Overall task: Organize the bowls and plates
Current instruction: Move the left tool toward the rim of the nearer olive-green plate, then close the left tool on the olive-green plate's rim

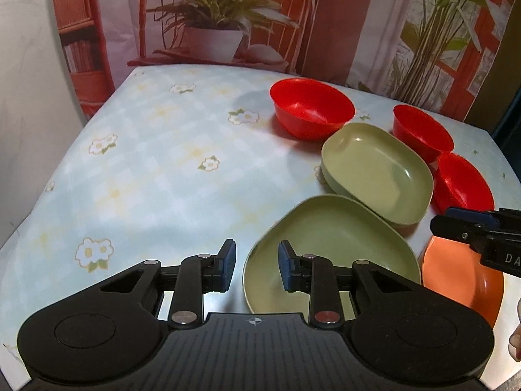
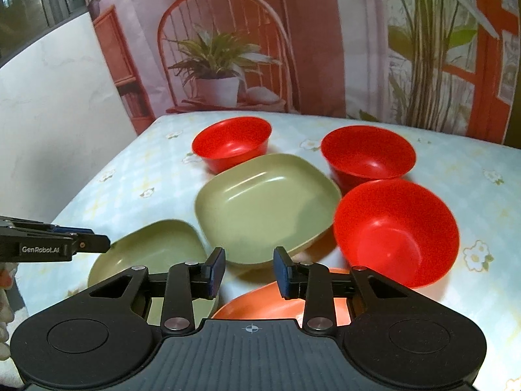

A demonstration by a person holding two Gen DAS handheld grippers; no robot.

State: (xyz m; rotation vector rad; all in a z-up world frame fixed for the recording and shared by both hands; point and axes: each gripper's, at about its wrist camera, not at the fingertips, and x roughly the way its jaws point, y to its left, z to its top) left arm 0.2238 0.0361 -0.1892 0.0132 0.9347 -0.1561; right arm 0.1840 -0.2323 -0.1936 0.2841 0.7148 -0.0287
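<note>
Three red bowls (image 1: 312, 107) (image 1: 423, 130) (image 1: 462, 179) stand at the back right of the table. A far green plate (image 1: 374, 169) lies between them, and a near green plate (image 1: 332, 238) lies in front of it. My left gripper (image 1: 257, 264) is open. It straddles the near green plate's left rim, one finger inside and one outside, and the pads do not press on it. My right gripper (image 2: 249, 270) is open just above the far rim of an orange plate (image 2: 267, 303). The largest-looking red bowl (image 2: 397, 228) sits to its right.
The table (image 1: 146, 179) wears a pale blue flowered cloth, with bare cloth to the left. A backdrop (image 1: 211, 16) printed with a chair and plants hangs behind the far edge. A white wall (image 2: 65, 114) stands at the left. A person's fingers (image 1: 516, 335) show at the edge.
</note>
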